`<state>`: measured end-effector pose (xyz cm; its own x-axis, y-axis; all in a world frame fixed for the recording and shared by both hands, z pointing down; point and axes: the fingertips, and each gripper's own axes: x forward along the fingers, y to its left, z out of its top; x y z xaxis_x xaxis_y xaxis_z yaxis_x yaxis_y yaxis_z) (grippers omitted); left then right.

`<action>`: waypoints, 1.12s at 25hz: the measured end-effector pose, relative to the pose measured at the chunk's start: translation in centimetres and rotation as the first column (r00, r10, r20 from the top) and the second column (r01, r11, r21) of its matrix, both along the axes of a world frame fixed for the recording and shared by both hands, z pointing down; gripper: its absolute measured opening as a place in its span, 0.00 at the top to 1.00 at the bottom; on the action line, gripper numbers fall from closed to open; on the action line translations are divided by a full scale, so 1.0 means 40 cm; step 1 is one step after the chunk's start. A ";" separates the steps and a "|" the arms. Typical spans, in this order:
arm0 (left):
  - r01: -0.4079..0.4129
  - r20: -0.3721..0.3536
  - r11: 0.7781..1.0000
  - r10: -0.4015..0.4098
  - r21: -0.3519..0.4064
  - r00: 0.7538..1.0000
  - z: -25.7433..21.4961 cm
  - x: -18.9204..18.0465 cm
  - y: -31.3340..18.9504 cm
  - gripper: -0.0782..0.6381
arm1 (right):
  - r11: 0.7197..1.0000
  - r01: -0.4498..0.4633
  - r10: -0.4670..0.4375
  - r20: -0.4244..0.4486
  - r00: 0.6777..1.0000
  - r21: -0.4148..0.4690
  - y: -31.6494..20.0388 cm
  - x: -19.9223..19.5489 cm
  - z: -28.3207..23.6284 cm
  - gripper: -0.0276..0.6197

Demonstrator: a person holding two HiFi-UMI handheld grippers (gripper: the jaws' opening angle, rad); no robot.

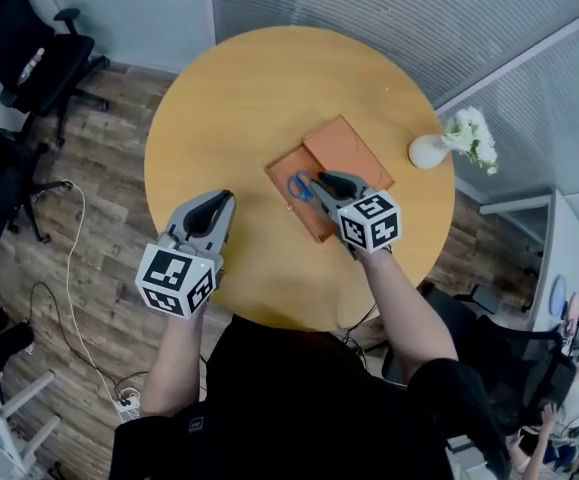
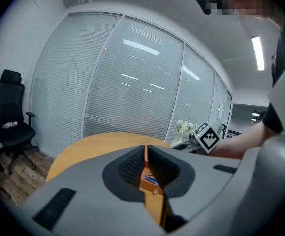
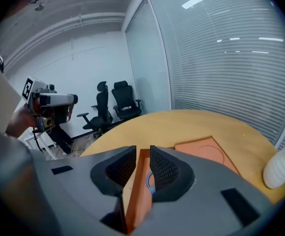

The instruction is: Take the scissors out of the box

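With the right gripper (image 1: pixel 319 179) barely parted over the box (image 1: pixel 312 225) and the left gripper (image 1: pixel 229 196) clamped empty, the scissors (image 1: pixel 299 186) may be shoved, not grasped.

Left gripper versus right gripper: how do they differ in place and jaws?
The left gripper hangs over bare table, apart from the box; the right gripper is above the open box, next to the scissors. The left gripper's jaws are closed to a thin slit; the right gripper's stand clearly apart. Both hold nothing and point toward the box.
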<state>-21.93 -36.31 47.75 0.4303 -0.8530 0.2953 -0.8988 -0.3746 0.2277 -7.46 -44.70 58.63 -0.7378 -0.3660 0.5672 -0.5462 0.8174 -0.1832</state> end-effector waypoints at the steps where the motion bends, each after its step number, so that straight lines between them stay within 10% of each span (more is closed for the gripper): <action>1: -0.002 -0.005 1.000 0.002 -0.008 1.000 0.012 -0.002 -0.008 0.85 | 1.000 0.003 -0.003 -0.025 1.000 -0.016 -0.009 -0.005 0.028 0.81; 16: 0.007 -0.062 0.996 -0.012 -0.084 0.998 0.128 -0.054 -0.034 0.85 | 0.986 -0.027 -0.042 -0.393 0.919 -0.167 -0.062 -0.017 0.350 0.77; 28: 0.018 -0.090 0.994 -0.029 -0.110 0.995 0.168 -0.094 -0.028 0.85 | 0.983 -0.019 -0.077 -0.501 0.862 -0.183 -0.077 -0.028 0.420 0.76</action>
<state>-25.68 -37.41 54.49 0.4400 -0.8282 0.3471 -0.8805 -0.3221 0.3478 -8.59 -47.76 75.44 -0.3415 -0.2080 0.9166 -0.5794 0.8145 -0.0310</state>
